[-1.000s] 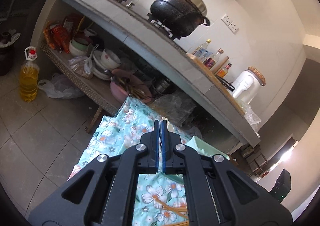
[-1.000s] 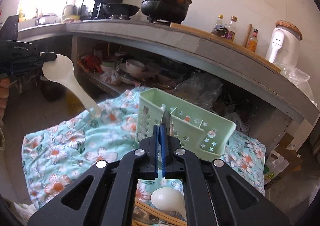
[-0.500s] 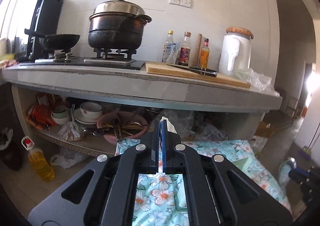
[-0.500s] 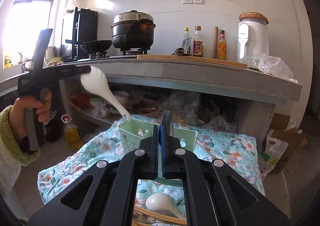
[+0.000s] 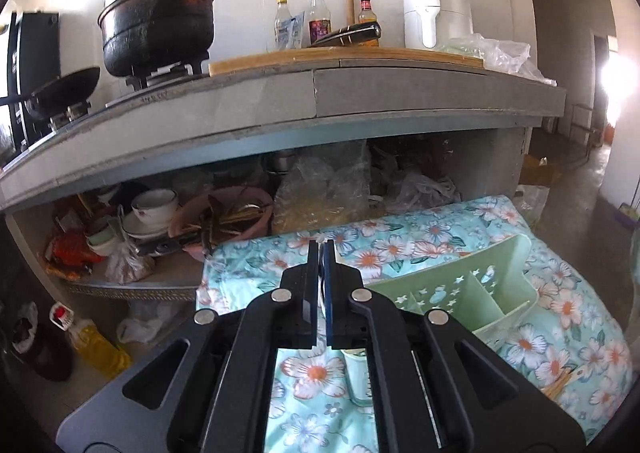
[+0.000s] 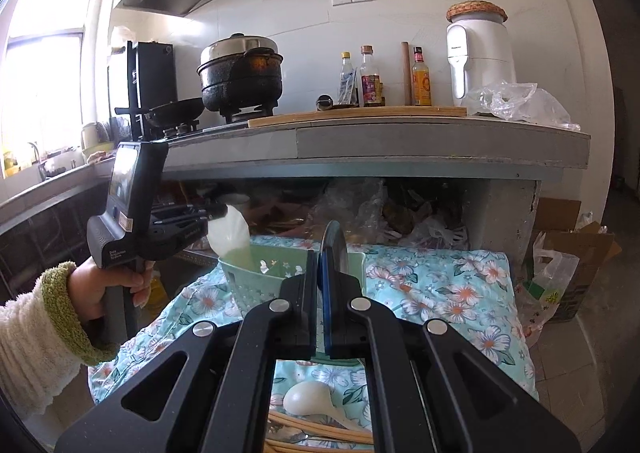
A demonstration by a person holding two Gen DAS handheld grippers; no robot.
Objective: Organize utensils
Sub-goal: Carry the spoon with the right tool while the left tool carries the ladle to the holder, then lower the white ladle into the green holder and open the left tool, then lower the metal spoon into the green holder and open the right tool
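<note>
My left gripper (image 6: 218,213) is clenched on the bowl end of a white rice paddle (image 6: 232,231), whose handle points down into the near-left compartment of the green utensil caddy (image 6: 256,267). In the left wrist view the fingers (image 5: 312,273) sit almost together with only a sliver of the white plastic between them, and the caddy (image 5: 460,289) lies at about 3 o'clock on the floral cloth (image 5: 400,241).

My right gripper (image 6: 320,265) is clenched on the thin edge of a metal spoon (image 6: 331,237), whose bowl stands up at 12 o'clock above the fingertips, just in front of the caddy.

The paddle looks light, stiff and smooth, so I judge it slippery: a hold on the wide flat bowl gives the pads plenty of face, but it may pivot if knocked against the caddy wall. The metal spoon is rigid and a little heavier; gripped across its thin neck it could twist, so I would keep it vertical.

Below my right gripper, at 6 o'clock, a white soup spoon (image 6: 308,403) rests on the cloth beside wooden chopsticks (image 6: 320,431). The soup spoon looks ceramic and so breakable; I would take it by the handle. The chopsticks are light and thin, best pinched mid-length.
</note>
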